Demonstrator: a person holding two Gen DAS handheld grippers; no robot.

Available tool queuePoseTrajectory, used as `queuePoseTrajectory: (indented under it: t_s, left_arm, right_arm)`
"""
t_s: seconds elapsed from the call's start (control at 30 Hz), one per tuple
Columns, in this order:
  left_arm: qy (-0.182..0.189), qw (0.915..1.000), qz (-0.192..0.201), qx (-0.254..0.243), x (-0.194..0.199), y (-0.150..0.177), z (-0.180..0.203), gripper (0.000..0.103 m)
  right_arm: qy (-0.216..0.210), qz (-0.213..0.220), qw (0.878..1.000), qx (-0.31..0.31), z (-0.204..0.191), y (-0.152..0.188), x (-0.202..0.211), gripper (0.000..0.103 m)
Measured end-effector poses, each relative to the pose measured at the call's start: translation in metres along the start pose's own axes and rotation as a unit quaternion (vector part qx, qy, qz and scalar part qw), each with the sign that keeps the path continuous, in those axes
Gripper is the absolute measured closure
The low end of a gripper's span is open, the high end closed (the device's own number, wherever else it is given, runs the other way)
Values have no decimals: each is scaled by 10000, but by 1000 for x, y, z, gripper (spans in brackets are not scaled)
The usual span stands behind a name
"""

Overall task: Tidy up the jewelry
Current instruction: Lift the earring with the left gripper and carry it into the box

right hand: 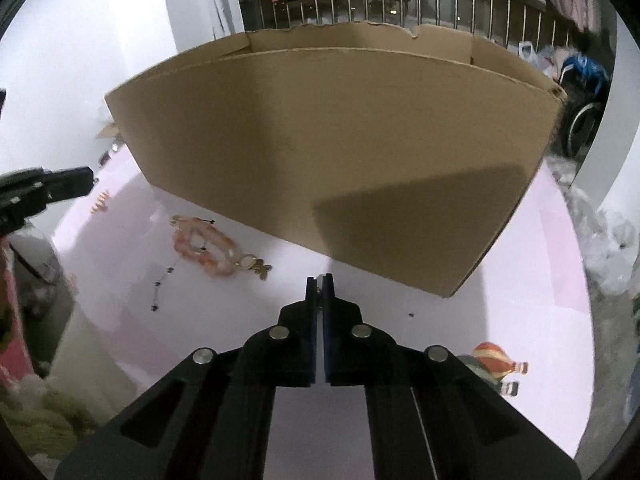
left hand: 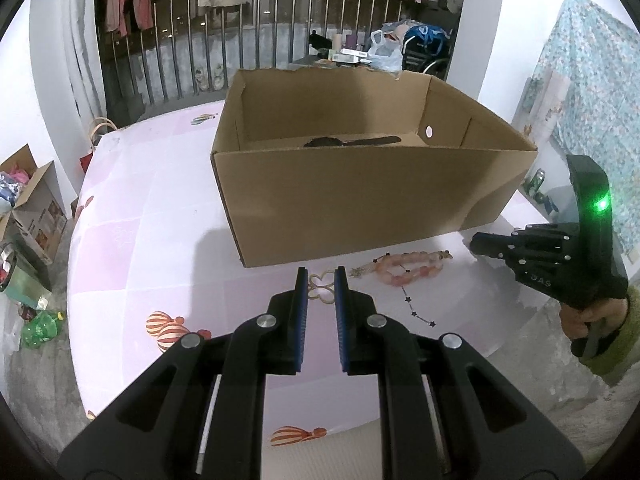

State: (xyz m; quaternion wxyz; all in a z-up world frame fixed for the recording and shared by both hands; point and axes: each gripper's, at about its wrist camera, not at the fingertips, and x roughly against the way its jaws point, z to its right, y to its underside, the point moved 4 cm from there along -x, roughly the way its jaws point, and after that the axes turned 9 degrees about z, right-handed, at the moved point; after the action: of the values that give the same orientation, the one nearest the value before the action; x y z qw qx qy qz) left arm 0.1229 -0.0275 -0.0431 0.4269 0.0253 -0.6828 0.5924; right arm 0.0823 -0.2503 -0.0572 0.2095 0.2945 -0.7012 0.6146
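Note:
An open cardboard box point(left hand: 360, 196) stands on the pink tablecloth; a dark brush-like item point(left hand: 352, 142) lies inside. A pink bead bracelet point(left hand: 408, 268) and a thin chain with dark stars point(left hand: 416, 308) lie in front of the box. My left gripper point(left hand: 322, 276) is open, its fingers either side of a pale clover-shaped piece point(left hand: 322, 290) on the cloth. My right gripper point(right hand: 320, 282) is nearly shut, with a small glint between its tips; what it holds is unclear. The bracelet point(right hand: 204, 246) and box point(right hand: 332, 152) also show in the right wrist view.
The table edge point(left hand: 76, 264) curves at left, with boxes and bottles on the floor beyond. The right gripper's body point(left hand: 560, 256) hovers right of the bracelet. A railing with hanging clothes point(left hand: 240, 40) stands behind the box.

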Motion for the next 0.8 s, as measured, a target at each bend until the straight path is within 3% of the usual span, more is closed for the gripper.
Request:
queuePoseTrajectory:
  t_s: [0.3, 0.53, 0.67, 0.8]
  left_arm:
    - [46, 9989, 455, -77, 30, -29, 2, 91]
    - [308, 9945, 941, -348, 45, -75, 18, 91]
    - [548, 9924, 1006, -449, 26, -103, 29, 91]
    - [781, 9930, 757, -458, -13, -122, 38, 91]
  right_arm:
    - [-251, 766, 9961, -365, 5, -42, 62, 101]
    - [-441, 1524, 9872, -153, -6, -91, 99, 101]
    - [-361, 1633, 9859, -32, 0, -114, 91, 101]
    - [-332, 1463, 9886, -130, 10, -126, 65, 101]
